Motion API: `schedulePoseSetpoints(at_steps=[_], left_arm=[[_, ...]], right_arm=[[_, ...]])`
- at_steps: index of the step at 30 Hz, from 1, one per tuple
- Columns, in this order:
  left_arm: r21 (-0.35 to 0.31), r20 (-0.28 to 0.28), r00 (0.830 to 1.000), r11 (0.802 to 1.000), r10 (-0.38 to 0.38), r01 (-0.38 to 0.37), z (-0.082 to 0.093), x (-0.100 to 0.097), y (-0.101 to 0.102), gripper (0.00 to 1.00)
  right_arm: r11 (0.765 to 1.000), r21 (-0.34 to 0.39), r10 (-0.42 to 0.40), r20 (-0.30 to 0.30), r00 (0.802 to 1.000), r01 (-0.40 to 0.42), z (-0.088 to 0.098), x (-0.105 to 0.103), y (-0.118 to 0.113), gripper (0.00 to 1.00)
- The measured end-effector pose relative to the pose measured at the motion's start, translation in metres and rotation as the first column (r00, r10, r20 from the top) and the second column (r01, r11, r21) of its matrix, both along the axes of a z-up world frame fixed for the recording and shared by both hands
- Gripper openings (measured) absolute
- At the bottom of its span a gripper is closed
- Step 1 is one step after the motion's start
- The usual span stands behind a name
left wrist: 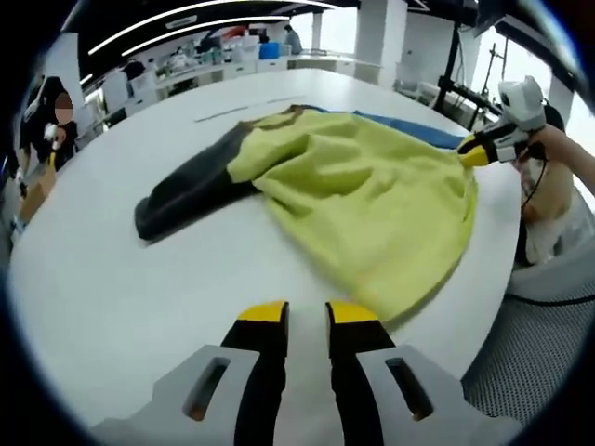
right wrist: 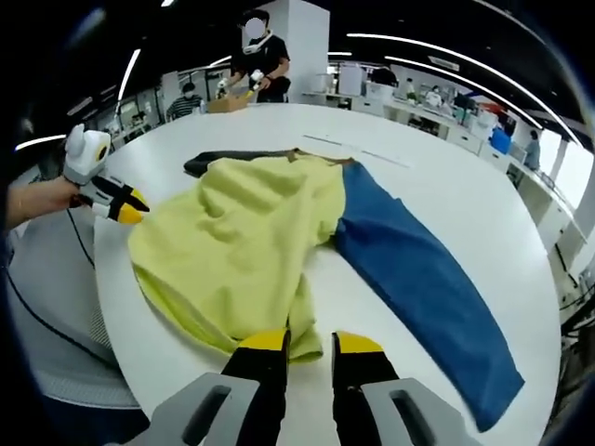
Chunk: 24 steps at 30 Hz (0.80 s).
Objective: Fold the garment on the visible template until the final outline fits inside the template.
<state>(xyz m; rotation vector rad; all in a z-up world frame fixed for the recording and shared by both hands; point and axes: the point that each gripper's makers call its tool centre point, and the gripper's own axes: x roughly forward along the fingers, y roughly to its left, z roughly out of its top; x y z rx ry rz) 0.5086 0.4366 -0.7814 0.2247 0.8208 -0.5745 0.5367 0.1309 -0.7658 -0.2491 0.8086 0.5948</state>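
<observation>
Background around the white bench (left wrist: 139,307), open-plan workroom.
Person in dark top (right wrist: 257,58) stands at the bench's far edge beside a cardboard box (right wrist: 228,103); another person in dark clothes (left wrist: 51,130) at the bench's edge too. Beyond the bench: white desks with a blue bin (left wrist: 270,50), seated people (right wrist: 189,100), white column (right wrist: 307,46), long ceiling light strips (right wrist: 437,51), windows behind. Black cable (right wrist: 56,307) hangs just off the near bench edge.
</observation>
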Motion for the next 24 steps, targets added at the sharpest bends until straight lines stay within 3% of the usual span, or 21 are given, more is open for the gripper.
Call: schedulePoseSetpoints(at_steps=[5,10,15,21,24], left_arm=[[0.007,0.008,0.999,0.999,-0.034,0.034,-0.003,0.001,-0.009,0.13],[-0.027,0.011,0.999,0.999,-0.033,0.034,-0.001,0.003,-0.017,0.14],[-0.122,0.026,1.000,0.993,0.002,0.001,0.010,0.010,-0.031,0.15],[-0.152,0.036,0.999,0.988,0.011,-0.006,0.017,0.017,-0.044,0.15],[-0.200,0.041,0.998,0.979,0.051,-0.042,0.023,0.025,-0.053,0.17]], right_arm=[[1.000,0.017,-0.003,-0.049,0.999,0.004,-0.005,-0.001,-0.001,0.12],[1.000,0.011,0.002,-0.078,0.997,-0.001,-0.013,-0.006,-0.001,0.09],[1.000,0.005,-0.001,-0.092,0.996,0.002,-0.018,-0.009,0.000,0.07],[1.000,-0.012,0.002,-0.088,0.996,-0.003,-0.018,-0.008,-0.001,0.07],[1.000,-0.016,0.003,-0.086,0.996,-0.004,-0.018,-0.009,-0.001,0.06]])
